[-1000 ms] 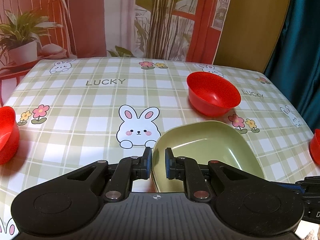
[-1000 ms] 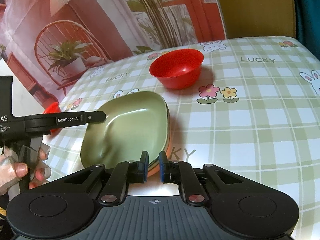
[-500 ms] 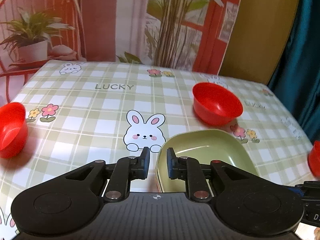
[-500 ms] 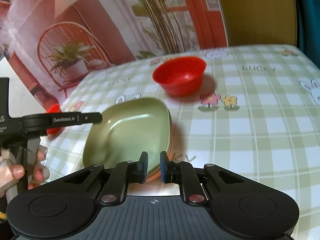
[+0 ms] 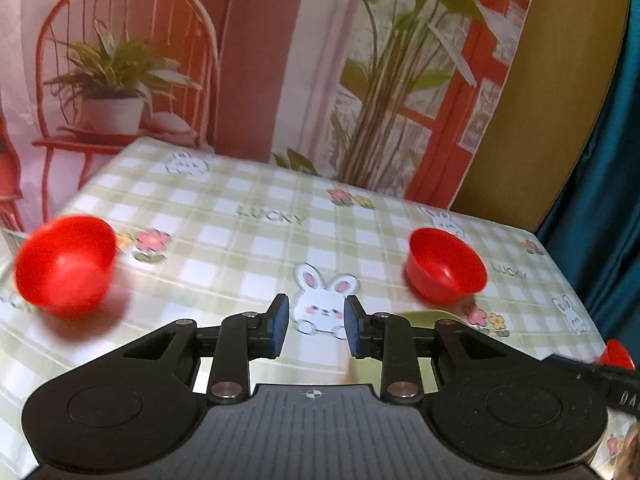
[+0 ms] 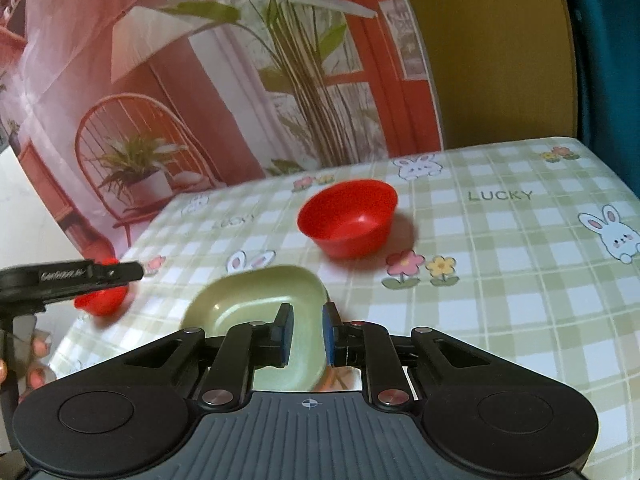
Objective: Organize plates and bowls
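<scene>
Opening with nothing between its jaws, the left hand-held gripper (image 5: 313,324) hovers above the green plate (image 6: 260,300); the right hand-held gripper (image 6: 307,334), slightly parted and empty, hangs over that plate's near rim. Left of the plate sits one glossy round red bowl (image 5: 66,266), nearer the left gripper; beyond it another (image 6: 348,220), on the checked tabletop (image 6: 500,280).

Opening, empty left claw (image 5: 313,326) above bunny tablecloth (image 5: 256,248), between 2 red bowls (image 5: 66,264) (image 5: 445,266).

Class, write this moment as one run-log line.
left gripper: opening, nothing between fingers | right gripper: open, above green plate | red bowls unstacked on tablecloth
</scene>
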`<state>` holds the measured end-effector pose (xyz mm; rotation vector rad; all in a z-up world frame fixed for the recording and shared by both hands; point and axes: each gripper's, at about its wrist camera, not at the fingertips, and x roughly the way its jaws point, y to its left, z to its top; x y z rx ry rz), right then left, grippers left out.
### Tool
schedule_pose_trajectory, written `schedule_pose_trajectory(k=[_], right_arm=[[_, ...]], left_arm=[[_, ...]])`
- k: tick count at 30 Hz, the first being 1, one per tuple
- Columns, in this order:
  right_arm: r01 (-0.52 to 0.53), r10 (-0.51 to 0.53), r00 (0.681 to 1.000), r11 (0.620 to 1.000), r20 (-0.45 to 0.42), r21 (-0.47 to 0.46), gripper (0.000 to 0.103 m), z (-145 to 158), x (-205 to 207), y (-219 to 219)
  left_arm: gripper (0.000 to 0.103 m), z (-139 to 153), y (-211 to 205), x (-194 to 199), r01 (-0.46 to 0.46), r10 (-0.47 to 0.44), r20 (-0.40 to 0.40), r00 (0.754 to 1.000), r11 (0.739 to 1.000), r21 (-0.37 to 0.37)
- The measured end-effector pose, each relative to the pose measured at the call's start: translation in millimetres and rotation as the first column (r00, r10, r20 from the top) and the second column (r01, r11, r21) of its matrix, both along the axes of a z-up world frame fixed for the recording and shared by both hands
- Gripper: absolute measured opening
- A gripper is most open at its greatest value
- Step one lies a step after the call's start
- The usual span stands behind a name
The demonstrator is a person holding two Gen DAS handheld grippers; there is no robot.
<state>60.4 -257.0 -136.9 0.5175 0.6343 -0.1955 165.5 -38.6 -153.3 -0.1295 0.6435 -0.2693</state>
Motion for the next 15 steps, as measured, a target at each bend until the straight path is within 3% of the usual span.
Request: schedule_pose_trajectory(k=[3,6,15], right_arm=[[-0.002,0.001,1.0,0.999,0.022,0.033,0.018,8.4,15.9,0.8],[-0.027,0.026,0.999,0.999,0.044,0.021,0.021,17.9,35.6,10.2],[-0.198,0.199,0.978,0.98,0.061,-0.024,0.024,42.0,126.2,66.8]], left_arm=[[0.031,12.6,23.4,6.8,0.03,-0.03,0.012,0.999,0.999,0.024],[0.031,26.7,51.7,12.7,-0.007,0.005,0.046,0.999,0.998,0.054],[0.031,46.5,139.5,31.4,-0.131,0.127,0.07,0.989,0.99,0.052]])
